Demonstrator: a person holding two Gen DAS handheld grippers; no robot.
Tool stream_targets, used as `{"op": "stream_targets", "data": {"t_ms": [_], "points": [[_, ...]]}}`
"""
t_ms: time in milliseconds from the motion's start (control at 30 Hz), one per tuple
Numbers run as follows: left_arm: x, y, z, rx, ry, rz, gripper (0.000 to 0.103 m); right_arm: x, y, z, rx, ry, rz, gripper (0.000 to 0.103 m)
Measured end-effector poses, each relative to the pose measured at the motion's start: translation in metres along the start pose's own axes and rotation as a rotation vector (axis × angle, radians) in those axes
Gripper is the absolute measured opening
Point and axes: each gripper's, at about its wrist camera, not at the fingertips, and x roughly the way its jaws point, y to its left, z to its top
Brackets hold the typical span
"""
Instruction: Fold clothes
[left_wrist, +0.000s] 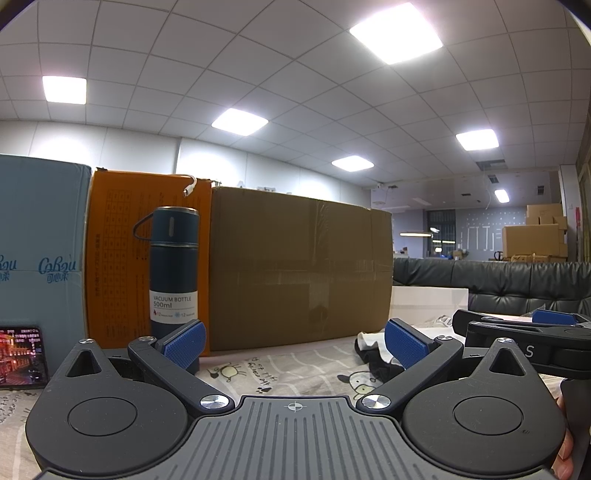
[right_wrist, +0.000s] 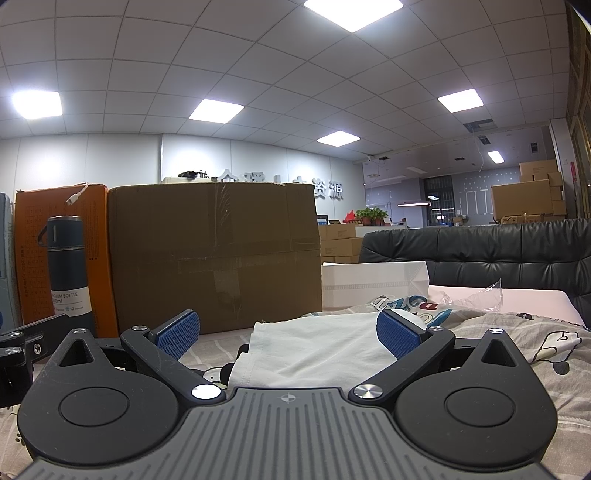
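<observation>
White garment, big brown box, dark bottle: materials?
White garment: looks like soft matte cotton knit, with a stitched hem and limp folds. Brown box: corrugated cardboard, glossy tape strips. Bottle: probably coated metal, satin navy; label reads vacuum bottle.

phone (left_wrist: 23, 356): cut by left edge | white garment (right_wrist: 314, 349): near end hidden, possibly under hand-held gripper

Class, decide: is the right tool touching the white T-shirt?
Cannot tell. In the right wrist view the open right tool frames the white T-shirt, but no contact or gap shows plainly.
</observation>
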Motion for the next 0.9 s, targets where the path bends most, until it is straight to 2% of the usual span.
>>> {"op": "stream_targets", "data": {"t_ms": [900], "points": [[-0.0023,0.0003,-0.0005,0.001,-0.004,-0.005,0.103,0.001,-0.0002,0.0017,0.003,0.002,0.003,0.103]]}}
